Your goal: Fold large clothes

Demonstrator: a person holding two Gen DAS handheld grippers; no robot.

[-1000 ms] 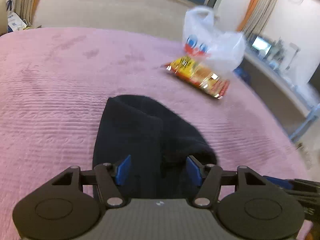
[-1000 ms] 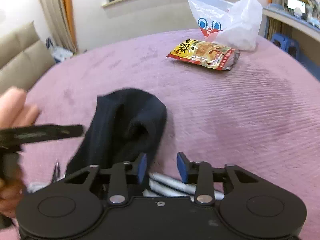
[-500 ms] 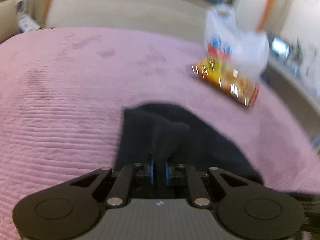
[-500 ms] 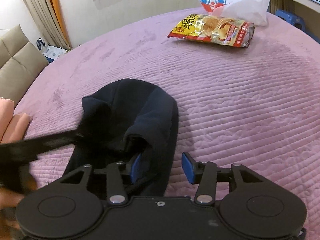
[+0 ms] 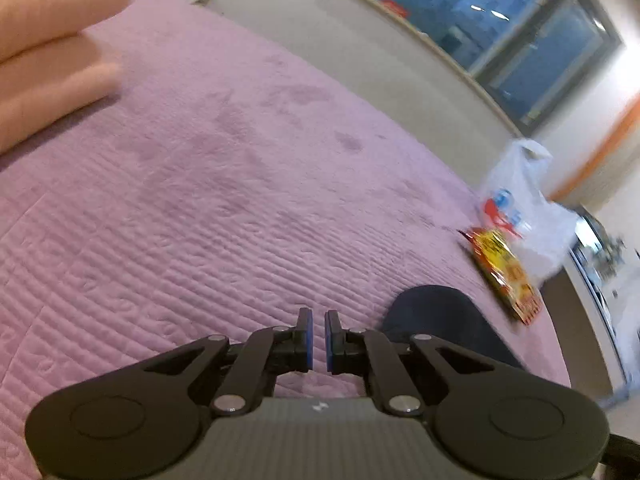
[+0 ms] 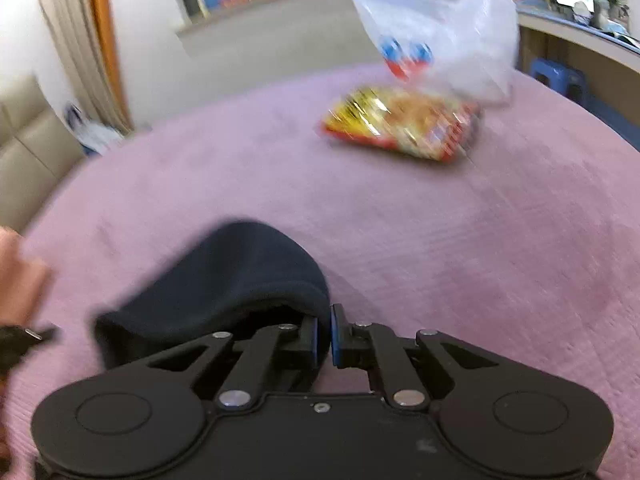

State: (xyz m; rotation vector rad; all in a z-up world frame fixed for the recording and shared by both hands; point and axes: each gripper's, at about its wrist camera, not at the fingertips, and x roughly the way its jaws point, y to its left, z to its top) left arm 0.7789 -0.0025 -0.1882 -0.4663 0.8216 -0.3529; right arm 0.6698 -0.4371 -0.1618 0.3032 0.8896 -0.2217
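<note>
Bed (image 5: 208,208): pink quilted cover, wide bare stretch toward far edge and far-left corner. Snack packet (image 6: 404,128) and white plastic bag (image 6: 436,36) near far-right edge, touching or overlapping; both blurred.

Dark garment (image 6: 224,280): bunched on bed near front edge, directly ahead-left of right gripper (image 6: 324,338); pads nearly together, garment edge at them, actual pinch unclear. Lower part hidden behind gripper body.

Left gripper (image 5: 316,338): pads nearly pressed together, narrow gap, nothing between; garment (image 5: 436,316) beside it, right.
</note>
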